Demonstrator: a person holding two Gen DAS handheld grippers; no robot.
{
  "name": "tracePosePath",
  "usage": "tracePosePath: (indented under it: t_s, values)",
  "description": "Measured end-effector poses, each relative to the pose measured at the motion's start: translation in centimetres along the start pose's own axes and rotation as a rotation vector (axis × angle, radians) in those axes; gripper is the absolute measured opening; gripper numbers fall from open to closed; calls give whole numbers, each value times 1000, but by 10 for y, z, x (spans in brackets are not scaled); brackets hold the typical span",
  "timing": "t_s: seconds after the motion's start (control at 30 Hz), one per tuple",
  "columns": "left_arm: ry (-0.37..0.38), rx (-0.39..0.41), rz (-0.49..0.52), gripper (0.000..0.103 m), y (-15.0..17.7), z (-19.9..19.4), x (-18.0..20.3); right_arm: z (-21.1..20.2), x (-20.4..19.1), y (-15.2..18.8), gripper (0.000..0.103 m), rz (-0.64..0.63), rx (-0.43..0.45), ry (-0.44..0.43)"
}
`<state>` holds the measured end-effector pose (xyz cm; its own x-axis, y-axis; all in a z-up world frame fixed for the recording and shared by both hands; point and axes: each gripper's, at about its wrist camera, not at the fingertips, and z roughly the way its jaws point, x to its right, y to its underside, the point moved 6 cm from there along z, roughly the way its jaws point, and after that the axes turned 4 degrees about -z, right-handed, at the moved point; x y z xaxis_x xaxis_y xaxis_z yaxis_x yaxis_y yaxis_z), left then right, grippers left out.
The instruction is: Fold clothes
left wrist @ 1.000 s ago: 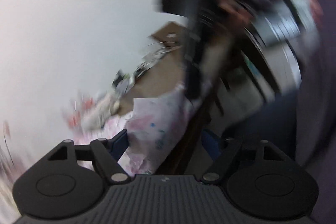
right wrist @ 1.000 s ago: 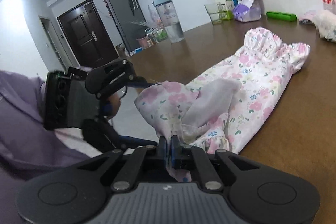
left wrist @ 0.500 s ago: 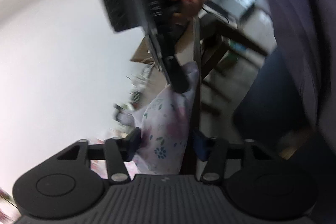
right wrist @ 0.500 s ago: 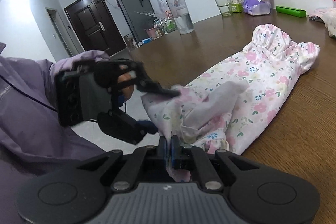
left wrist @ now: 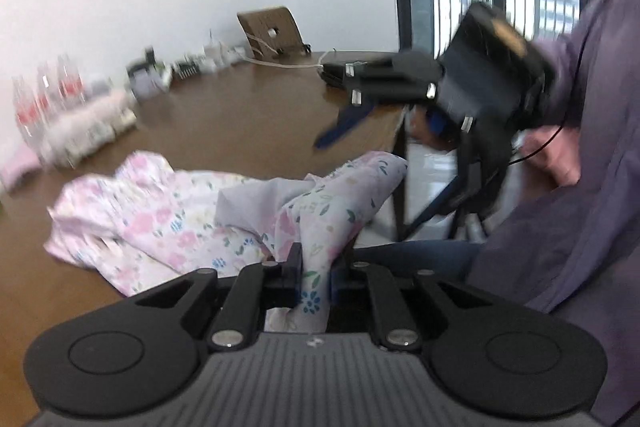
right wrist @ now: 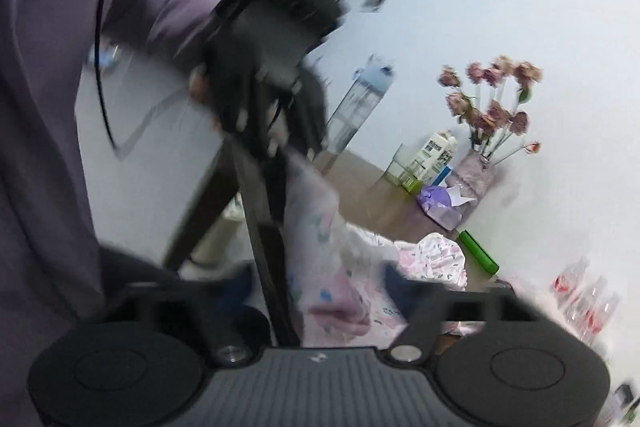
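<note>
The left gripper has its fingers drawn in on a bunched fold of the floral garment, pinching the cloth so that it rises as a peak just above them. The rest of the garment trails away from that peak across the brown tabletop, lying rumpled, with a patch of plain lilac lining turned up beside the peak. Beyond the garment, toward the white wall, stand blurred bottles with red labels, and farther along the same wall a cardboard piece leans upright.

The right gripper shows in the left wrist view above and beyond the garment's peak, near the tabletop's edge, its blue-tipped fingers spread and clear of the cloth. Its own camera agrees: the right gripper's fingers stand wide apart, with the garment seen between them but not clamped. That view is heavily blurred. In it the left gripper hangs above the garment with cloth hanging from it. Beyond the garment, near the wall, are a green box, a lilac tissue pack, a milk carton, a vase of pink flowers and a tall water bottle.
</note>
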<state>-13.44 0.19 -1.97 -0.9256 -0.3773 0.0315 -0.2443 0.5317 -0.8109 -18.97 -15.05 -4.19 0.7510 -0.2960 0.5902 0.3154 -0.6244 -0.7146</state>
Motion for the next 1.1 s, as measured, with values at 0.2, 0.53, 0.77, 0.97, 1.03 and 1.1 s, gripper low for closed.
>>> tracePosePath:
  t_s: [0.2,0.53,0.77,0.97,1.03,1.1]
  values:
    - [108,5,-303,44,7,-11,-52,15,74,10,12,639,30,-467]
    - [105,254,-923,23,22,-7,-138,43,141,79,38,1265,58,-484]
    - [-59,409,-1110,22,36,-12,-149,44,144,81,14,1361,61,-253]
    - [-317,483,-1048,23,19,-8,-157,65,142,86,14,1425,8,-68]
    - [-446,468,-995,25,13,-2,-163,72,143,87,18,1421,-32,-1]
    - [-469,428,-999,25,9,11,-170,73,143,84,20,1388,-57,65]
